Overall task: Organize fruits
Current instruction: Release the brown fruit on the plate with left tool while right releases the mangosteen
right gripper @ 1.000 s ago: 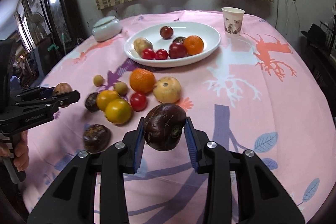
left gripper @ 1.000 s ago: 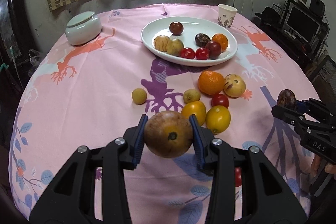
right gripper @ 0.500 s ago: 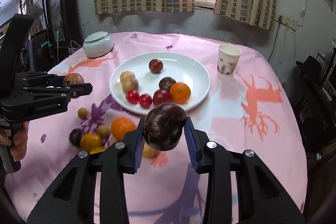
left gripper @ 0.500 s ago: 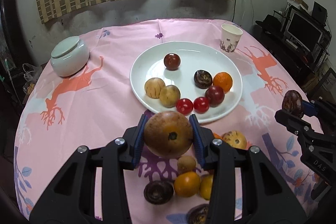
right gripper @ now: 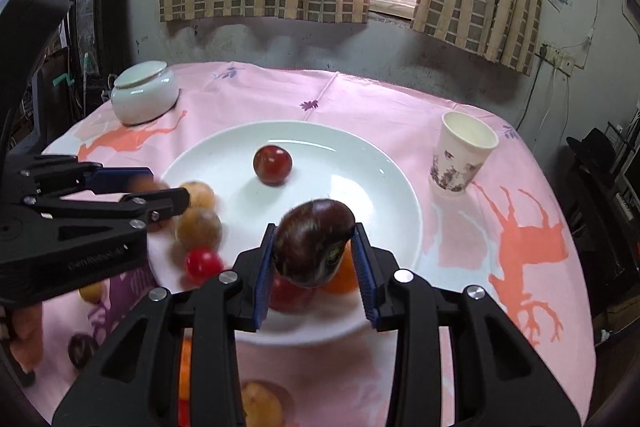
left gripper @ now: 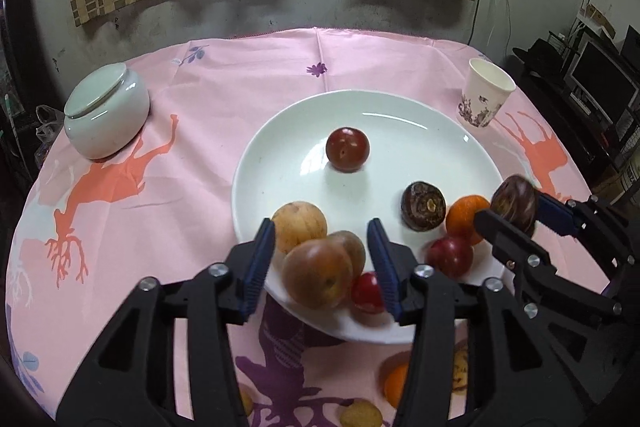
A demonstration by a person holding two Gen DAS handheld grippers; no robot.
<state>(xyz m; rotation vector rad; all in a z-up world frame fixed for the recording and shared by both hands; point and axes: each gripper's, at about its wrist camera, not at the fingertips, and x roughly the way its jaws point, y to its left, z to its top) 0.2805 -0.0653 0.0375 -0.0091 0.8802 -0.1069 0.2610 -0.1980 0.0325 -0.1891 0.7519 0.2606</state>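
Operator: Status of the fruit sorting?

Technician: Partly done. The white plate [left gripper: 256,163] carries several fruits. The left tongs [left gripper: 322,267] stand apart around a brown fruit [left gripper: 318,277] at the near rim; whether it rests on the plate cannot be told. The right tongs [right gripper: 314,261] are clamped on a dark purple fruit [right gripper: 314,247] above the plate. Loose fruit remains on the bench.

Operator: Surroundings?

Technician: Pink patterned cloth [left gripper: 192,123], lidded ceramic jar [left gripper: 106,111], paper cup [left gripper: 484,93], curtained window behind.
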